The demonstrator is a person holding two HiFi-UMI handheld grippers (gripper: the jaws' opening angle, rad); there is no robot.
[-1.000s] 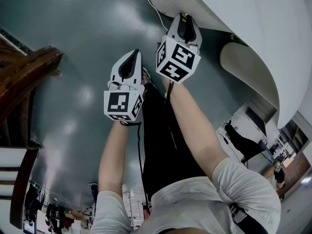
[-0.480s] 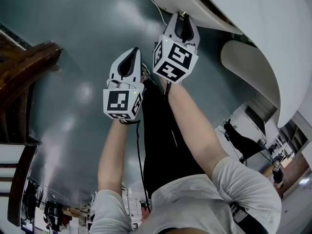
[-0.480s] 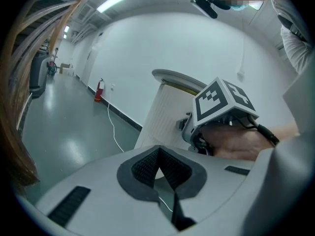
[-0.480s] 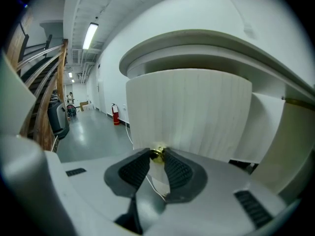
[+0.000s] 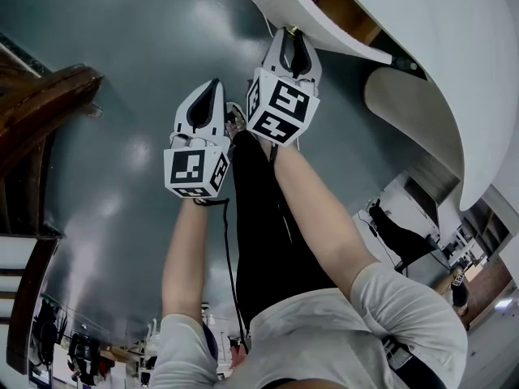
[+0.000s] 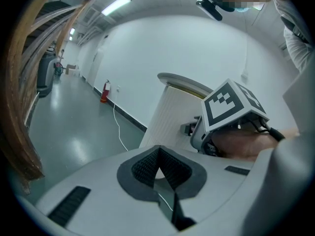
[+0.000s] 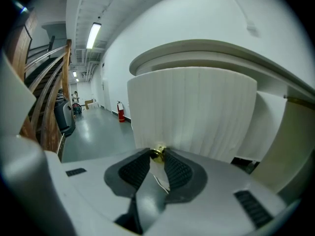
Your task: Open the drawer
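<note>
The drawer has a white ribbed curved front with a small brass knob. My right gripper is shut on that knob, one pad on each side of it. In the head view the right gripper reaches up to the drawer's front, and a strip of the wooden inside shows behind it. My left gripper hangs in the air beside it, lower and to the left, over the floor. Its jaws are shut with nothing between them. The right gripper's marker cube shows in the left gripper view.
The drawer belongs to a large white curved counter at the upper right. A dark wooden stair rail runs along the left. A white cable lies on the glossy grey floor near a fire extinguisher.
The right gripper has drawn back with the knob, down and left in the head view. The drawer front has come out, and its wooden inside now shows. The left gripper drifted the same way.
</note>
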